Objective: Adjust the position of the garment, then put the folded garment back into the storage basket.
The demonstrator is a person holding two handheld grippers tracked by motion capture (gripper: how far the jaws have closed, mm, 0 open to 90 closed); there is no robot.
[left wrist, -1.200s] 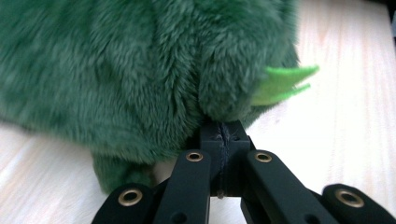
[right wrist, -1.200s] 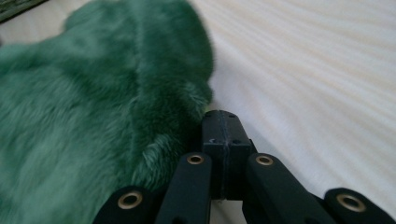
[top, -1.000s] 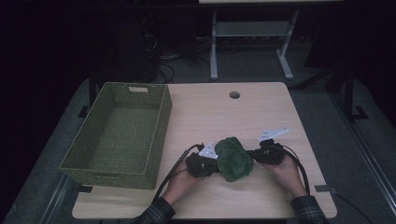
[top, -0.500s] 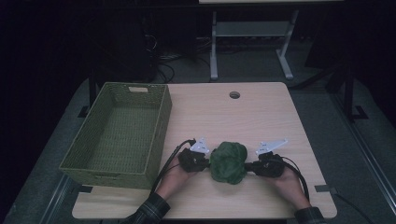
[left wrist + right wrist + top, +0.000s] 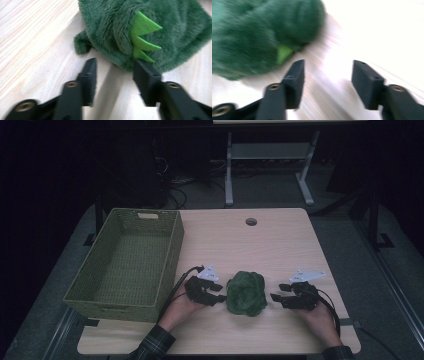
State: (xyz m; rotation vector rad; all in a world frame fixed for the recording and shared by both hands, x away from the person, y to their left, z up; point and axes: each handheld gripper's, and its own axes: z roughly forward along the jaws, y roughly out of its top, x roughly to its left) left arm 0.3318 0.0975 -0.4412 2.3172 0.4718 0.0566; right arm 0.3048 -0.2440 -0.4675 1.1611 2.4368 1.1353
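Both grippers have drawn back from the green plush toy (image 5: 246, 293) since a second ago, when they pressed on it from either side, and both sets of jaws have just been opening with nothing between them. On the left of the worktop (image 5: 280, 245) I see the woven basket (image 5: 100, 290), toy-free. My left gripper (image 5: 220, 292) sits just beside the toy's left flank — jaws about half open, one tip close to the fur below the light green spikes (image 5: 142, 41). Mid-worktop, near the front edge, the toy lies crumpled. My right gripper (image 5: 276, 292) stands clear of it to the right — jaws parted over bare wood, gripping nothing.
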